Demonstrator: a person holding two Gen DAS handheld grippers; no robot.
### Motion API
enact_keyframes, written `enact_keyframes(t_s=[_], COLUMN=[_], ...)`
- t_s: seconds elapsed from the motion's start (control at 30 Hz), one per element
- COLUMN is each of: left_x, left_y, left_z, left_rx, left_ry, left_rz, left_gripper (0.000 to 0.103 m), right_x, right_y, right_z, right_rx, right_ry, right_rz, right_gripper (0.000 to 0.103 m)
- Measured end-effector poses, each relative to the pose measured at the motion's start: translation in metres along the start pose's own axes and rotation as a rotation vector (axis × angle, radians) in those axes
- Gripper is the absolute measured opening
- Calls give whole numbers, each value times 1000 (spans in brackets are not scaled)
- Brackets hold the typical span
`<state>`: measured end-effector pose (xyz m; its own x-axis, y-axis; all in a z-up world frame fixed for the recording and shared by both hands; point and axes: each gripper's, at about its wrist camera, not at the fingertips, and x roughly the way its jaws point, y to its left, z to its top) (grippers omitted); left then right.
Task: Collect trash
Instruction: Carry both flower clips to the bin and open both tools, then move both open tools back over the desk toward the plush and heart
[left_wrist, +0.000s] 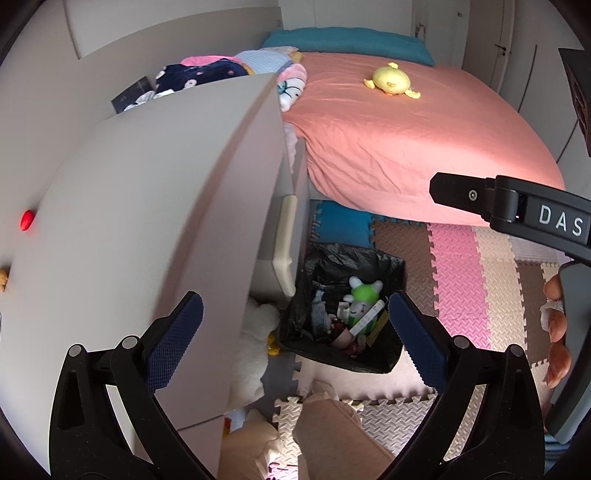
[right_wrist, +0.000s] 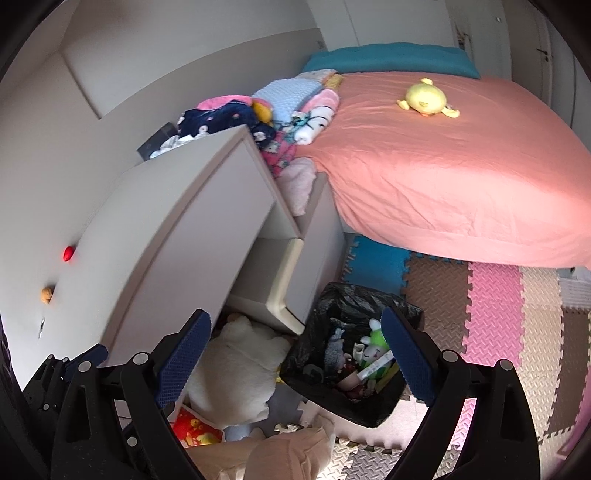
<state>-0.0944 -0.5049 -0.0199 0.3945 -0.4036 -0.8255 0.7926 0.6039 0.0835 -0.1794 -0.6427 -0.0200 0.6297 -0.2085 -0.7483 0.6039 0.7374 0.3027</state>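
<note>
A bin lined with a black bag (left_wrist: 369, 266) (right_wrist: 354, 295) stands on the foam floor mats beside a beige nightstand. It holds several items, among them a green and white toy (left_wrist: 364, 295) (right_wrist: 375, 341). On the nightstand top lie a small red object (left_wrist: 26, 220) (right_wrist: 68, 253) and a small brown object (left_wrist: 3, 279) (right_wrist: 47, 294). My left gripper (left_wrist: 295, 336) is open and empty above the bin. My right gripper (right_wrist: 295, 358) is open and empty, also above the bin. The right gripper's body (left_wrist: 517, 210) shows at the right of the left wrist view.
The nightstand (left_wrist: 155, 206) (right_wrist: 177, 229) fills the left. A bed with a salmon sheet (left_wrist: 406, 140) (right_wrist: 461, 166) carries a yellow plush (left_wrist: 390, 82) (right_wrist: 426, 98) and piled clothes (right_wrist: 258, 114). A white plush (right_wrist: 236, 365) lies on the floor under the nightstand edge.
</note>
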Motion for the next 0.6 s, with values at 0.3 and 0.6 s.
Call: enact_keyframes(t_s=[0.3,0.6], left_x=[-23,-31], left_y=[68,154], left_z=[5,-4], left_rx=[-95,-216], left_ry=[-36,-43], left_rz=[44,115], left_gripper=[97,97], right_x=[5,24], right_y=[70,154], right_z=[13,20], right_rx=[-86,-188], right_ry=[4,34], right_rz=[64,136], right_gripper=[93,93])
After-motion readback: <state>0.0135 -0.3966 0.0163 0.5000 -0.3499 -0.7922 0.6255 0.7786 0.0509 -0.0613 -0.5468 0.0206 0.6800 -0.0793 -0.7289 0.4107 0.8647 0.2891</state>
